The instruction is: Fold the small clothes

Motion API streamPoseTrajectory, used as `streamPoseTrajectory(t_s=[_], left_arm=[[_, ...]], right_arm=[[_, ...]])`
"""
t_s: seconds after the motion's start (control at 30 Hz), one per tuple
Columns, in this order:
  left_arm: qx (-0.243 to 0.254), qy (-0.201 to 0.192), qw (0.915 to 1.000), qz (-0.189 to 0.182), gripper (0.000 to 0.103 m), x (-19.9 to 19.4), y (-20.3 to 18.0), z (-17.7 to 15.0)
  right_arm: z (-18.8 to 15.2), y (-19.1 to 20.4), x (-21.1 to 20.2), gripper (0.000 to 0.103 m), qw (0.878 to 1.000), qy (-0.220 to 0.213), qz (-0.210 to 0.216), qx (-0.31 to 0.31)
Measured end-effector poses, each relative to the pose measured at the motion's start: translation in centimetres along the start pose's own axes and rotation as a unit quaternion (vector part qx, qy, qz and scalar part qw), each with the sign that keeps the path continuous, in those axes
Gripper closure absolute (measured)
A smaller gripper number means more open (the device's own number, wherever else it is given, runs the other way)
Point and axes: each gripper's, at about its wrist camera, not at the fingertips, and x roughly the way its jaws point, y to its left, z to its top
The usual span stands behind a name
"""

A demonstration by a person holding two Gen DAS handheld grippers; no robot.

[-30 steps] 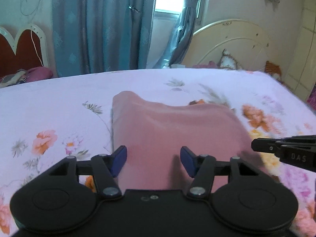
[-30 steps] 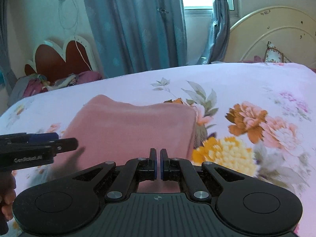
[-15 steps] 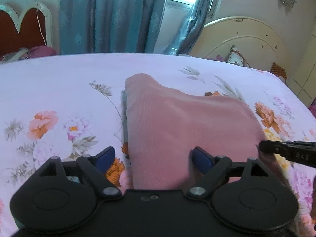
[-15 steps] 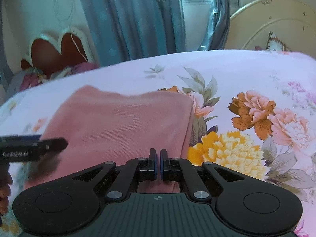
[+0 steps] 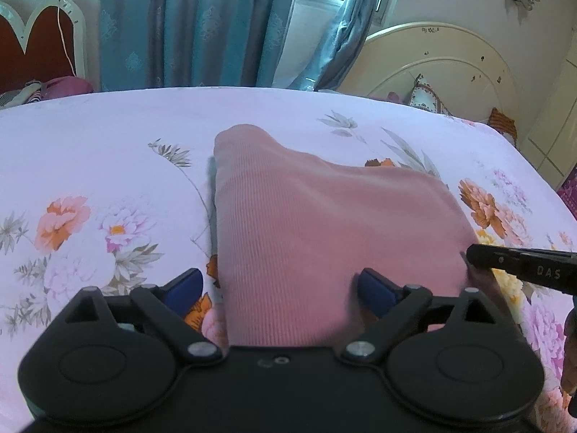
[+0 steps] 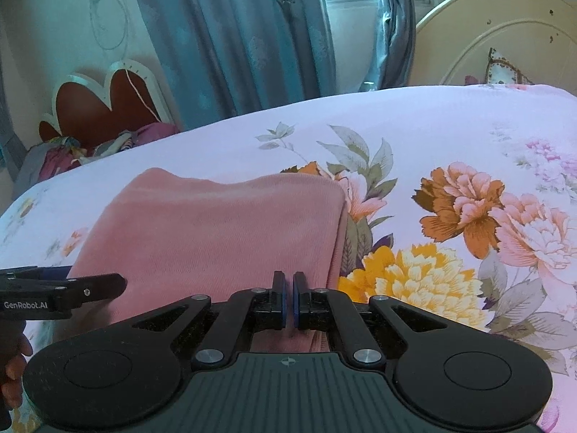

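On the floral bedsheet point(image 5: 108, 137), left gripper point(image 5: 279, 288) fingers spread over ribbed pink cloth point(image 5: 324, 223); right gripper point(image 6: 288, 299) fingers pressed together.

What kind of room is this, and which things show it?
Most likely a home bedroom. The pink garment lies on a bed with a floral sheet, a cream rounded headboard stands behind it, and blue curtains hang at the window.

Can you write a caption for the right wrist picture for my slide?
Shut right hand-held gripper at the near edge of a folded pink garment on a floral bedsheet.
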Motion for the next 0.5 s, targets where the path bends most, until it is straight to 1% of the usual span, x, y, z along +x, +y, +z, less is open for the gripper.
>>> streamPoseTrajectory(t_s=[0.03,0.07,0.1,0.13,0.17,0.2,0.23,0.3,0.37,0.5], left_arm=[[-0.001,0.001,1.0,0.0,0.009,0.0,0.0,0.0],[0.0,0.002,1.0,0.0,0.009,0.1,0.0,0.1],[0.001,0.002,1.0,0.0,0.009,0.1,0.0,0.1],[0.003,0.001,1.0,0.002,0.009,0.0,-0.1,0.0],[0.005,0.0,1.0,0.002,0.009,0.0,-0.1,0.0],[0.006,0.0,1.0,0.001,0.009,0.0,-0.1,0.0],[0.007,0.0,1.0,0.001,0.009,0.0,-0.1,0.0],[0.003,0.003,1.0,-0.002,0.008,0.1,-0.1,0.0],[-0.002,0.005,0.9999,-0.01,0.008,0.3,0.1,0.0],[-0.006,0.01,0.9993,-0.037,0.012,0.8,0.2,-0.3]], right_arm=[[0.1,0.0,-0.1,0.099,1.0,-0.001,-0.001,0.003],[0.1,0.1,-0.3,0.096,1.0,-0.003,-0.002,0.004],[0.1,0.1,-0.5,0.086,1.0,-0.009,-0.003,0.005],[0.2,0.2,-0.9,0.039,1.0,-0.018,-0.008,0.005],[0.2,0.4,-1.4,0.001,0.999,-0.037,-0.026,0.002],[0.1,0.6,-2.0,0.001,0.998,-0.058,-0.029,-0.008],[0.3,0.6,-2.1,0.001,0.998,-0.054,-0.02,-0.013],[0.5,0.1,-1.9,0.001,0.999,-0.038,0.004,0.01],[0.7,-0.4,-1.7,0.001,0.999,-0.028,0.008,0.02],[0.2,-1.8,-0.4,0.001,0.997,0.005,0.046,0.057]])
